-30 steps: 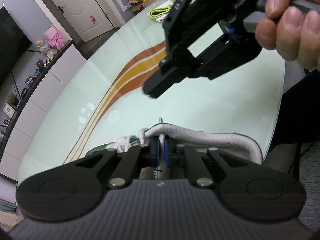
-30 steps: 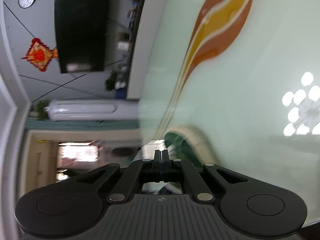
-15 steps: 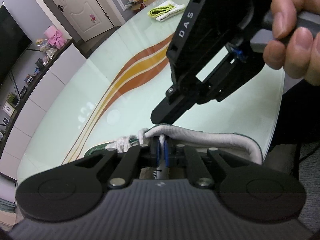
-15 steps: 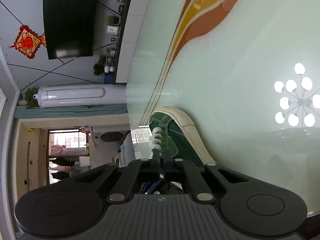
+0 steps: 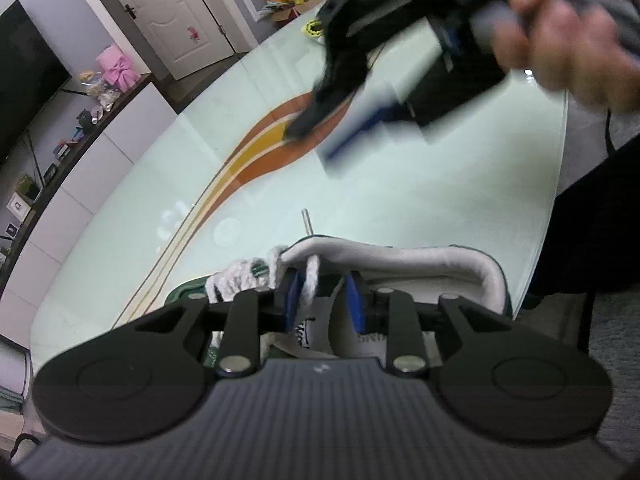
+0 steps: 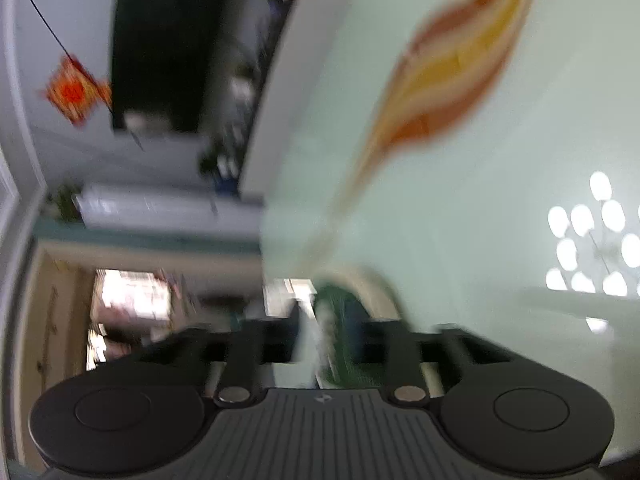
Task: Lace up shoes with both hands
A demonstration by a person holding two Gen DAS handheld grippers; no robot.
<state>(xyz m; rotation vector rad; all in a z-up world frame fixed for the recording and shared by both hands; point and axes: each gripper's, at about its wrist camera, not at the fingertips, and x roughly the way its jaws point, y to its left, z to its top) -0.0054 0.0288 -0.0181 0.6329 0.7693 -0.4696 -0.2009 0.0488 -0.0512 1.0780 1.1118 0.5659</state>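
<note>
The green canvas shoe with a padded grey-white collar (image 5: 400,258) sits on the pale green glass table (image 5: 400,200), directly ahead of and under the left gripper (image 5: 322,302). Its jaws are spread, and a loose strand of white woven shoelace (image 5: 311,280) hangs between the blue pads without being pinched. More lace is bunched over the eyelets, just left of the fingers.

The right gripper (image 5: 320,120), blurred with motion, hangs above and well beyond the shoe in a person's hand (image 5: 568,40). In its own view, its jaws look spread, with the shoe toe (image 6: 340,312) between them.

This looks like a re-grip between threading passes. Next, one gripper needs to close on the free strand near its tip and steer it toward an open eyelet.
</note>
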